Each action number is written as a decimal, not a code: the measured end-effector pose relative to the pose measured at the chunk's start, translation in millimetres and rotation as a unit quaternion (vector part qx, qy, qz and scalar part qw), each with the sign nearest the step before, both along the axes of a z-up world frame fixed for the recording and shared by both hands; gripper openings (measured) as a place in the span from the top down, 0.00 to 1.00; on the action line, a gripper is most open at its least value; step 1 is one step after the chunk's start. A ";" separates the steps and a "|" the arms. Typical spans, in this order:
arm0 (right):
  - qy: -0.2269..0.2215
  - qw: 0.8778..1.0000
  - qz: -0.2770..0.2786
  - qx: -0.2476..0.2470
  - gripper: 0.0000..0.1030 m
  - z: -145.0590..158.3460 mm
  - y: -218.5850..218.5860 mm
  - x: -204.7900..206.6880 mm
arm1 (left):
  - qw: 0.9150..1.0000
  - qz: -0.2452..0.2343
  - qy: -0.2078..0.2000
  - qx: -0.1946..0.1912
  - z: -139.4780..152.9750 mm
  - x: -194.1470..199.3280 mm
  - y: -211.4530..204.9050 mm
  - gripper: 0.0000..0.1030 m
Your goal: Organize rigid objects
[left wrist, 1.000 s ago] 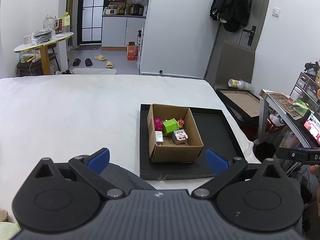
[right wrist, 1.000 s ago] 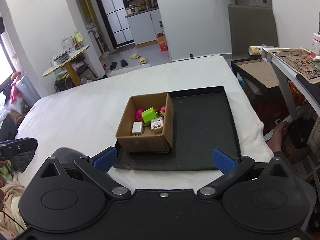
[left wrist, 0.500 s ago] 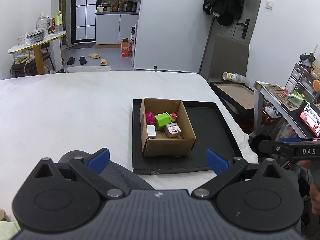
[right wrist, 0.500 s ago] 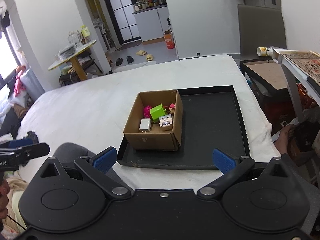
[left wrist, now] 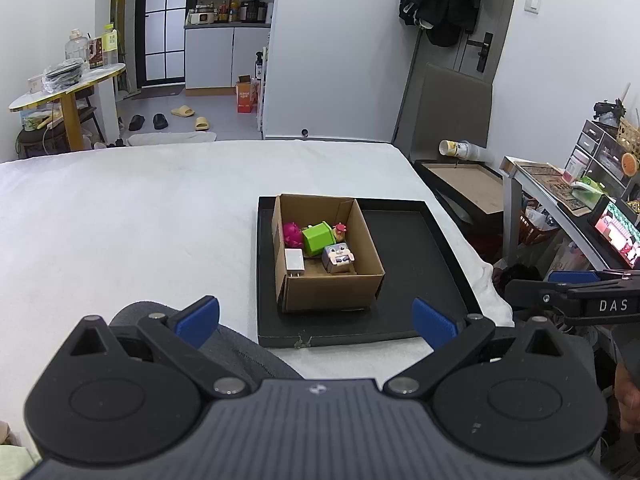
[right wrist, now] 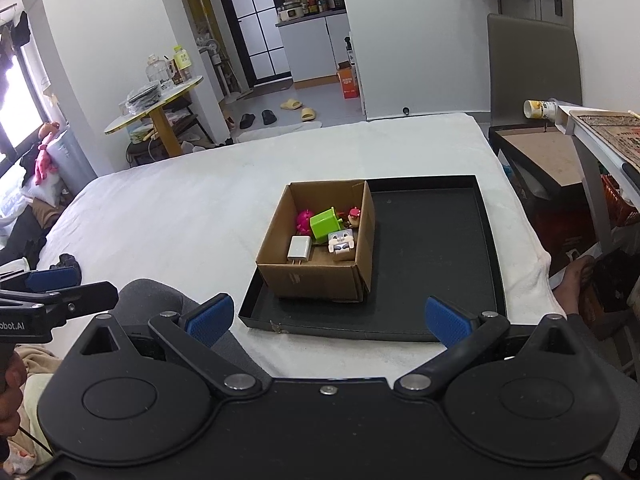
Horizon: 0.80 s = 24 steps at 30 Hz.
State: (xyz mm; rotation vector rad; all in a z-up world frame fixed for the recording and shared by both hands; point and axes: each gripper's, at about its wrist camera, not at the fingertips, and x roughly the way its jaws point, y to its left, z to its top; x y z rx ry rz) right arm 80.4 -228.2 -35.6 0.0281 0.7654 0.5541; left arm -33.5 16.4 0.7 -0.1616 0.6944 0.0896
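Observation:
A brown cardboard box [left wrist: 332, 294] [right wrist: 316, 280] stands in the left part of a black tray [left wrist: 416, 256] [right wrist: 432, 240] on a white bed. Inside lie a white charger [left wrist: 294, 261] [right wrist: 299, 249], a green cube [left wrist: 317, 237] [right wrist: 326, 223], a pink toy [left wrist: 292, 234] [right wrist: 303, 221], a grey block figure [left wrist: 338, 257] [right wrist: 341, 242] and a small red toy [left wrist: 340, 230] [right wrist: 354, 214]. My left gripper [left wrist: 316, 318] is open and empty, held back from the tray. My right gripper [right wrist: 328, 318] is open and empty, also short of the tray.
A grey-clad knee [left wrist: 224, 344] [right wrist: 156, 300] lies just below the grippers. A side table [left wrist: 464, 178] and a desk [left wrist: 560, 204] stand right of the bed. A round table [left wrist: 68, 84] stands far left. The bed's right edge [right wrist: 528, 240] runs beside the tray.
Both grippers have drawn back and risen, so the box and tray look farther and more centred. Each gripper now shows at the edge of the other's view. The jaws stay open.

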 end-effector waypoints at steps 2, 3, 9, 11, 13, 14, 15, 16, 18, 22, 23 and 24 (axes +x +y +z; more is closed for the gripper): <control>0.001 1.000 0.000 0.000 0.00 -0.7 0.3 0.3 | 1.000 0.001 0.001 0.000 -0.2 0.3 0.4 0.01; 0.001 1.000 0.000 0.000 0.00 -0.7 0.2 0.3 | 1.000 0.001 0.002 0.000 -0.8 0.4 0.6 0.01; 0.002 1.000 -0.004 0.000 0.00 -1.5 0.0 0.8 | 1.000 0.003 0.002 -0.002 -1.0 0.9 1.6 0.01; 0.004 1.000 -0.005 0.001 0.00 -1.5 0.4 1.9 | 1.000 0.003 0.002 -0.002 -0.5 1.2 1.8 0.01; 0.005 1.000 -0.005 0.000 0.00 -1.6 0.5 2.1 | 1.000 0.003 0.002 -0.001 -0.2 1.3 1.7 0.01; 0.004 1.000 -0.004 0.000 0.00 -1.3 0.7 1.9 | 1.000 0.003 0.002 -0.001 -0.1 1.5 1.8 0.01; 0.004 1.000 -0.004 0.000 0.00 -1.1 0.7 1.7 | 1.000 0.002 0.002 -0.001 0.1 1.1 1.7 0.01; 0.003 1.000 -0.004 0.001 0.00 -0.8 1.0 1.2 | 1.000 0.002 0.002 0.000 0.4 1.2 1.2 0.01; 0.004 1.000 -0.004 0.001 0.00 -0.7 0.8 1.1 | 1.000 0.002 0.002 0.000 1.3 0.9 1.2 0.01; 0.003 1.000 -0.004 0.001 0.00 -0.4 0.6 0.9 | 1.000 0.001 0.002 0.002 1.7 1.3 0.7 0.01; 0.003 1.000 -0.004 0.002 0.00 -0.6 0.6 1.2 | 1.000 0.000 0.002 0.002 1.9 1.5 0.6 0.01; 0.003 1.000 -0.003 0.001 0.00 -0.6 0.7 1.2 | 1.000 0.000 0.002 0.002 2.1 1.7 0.5 0.01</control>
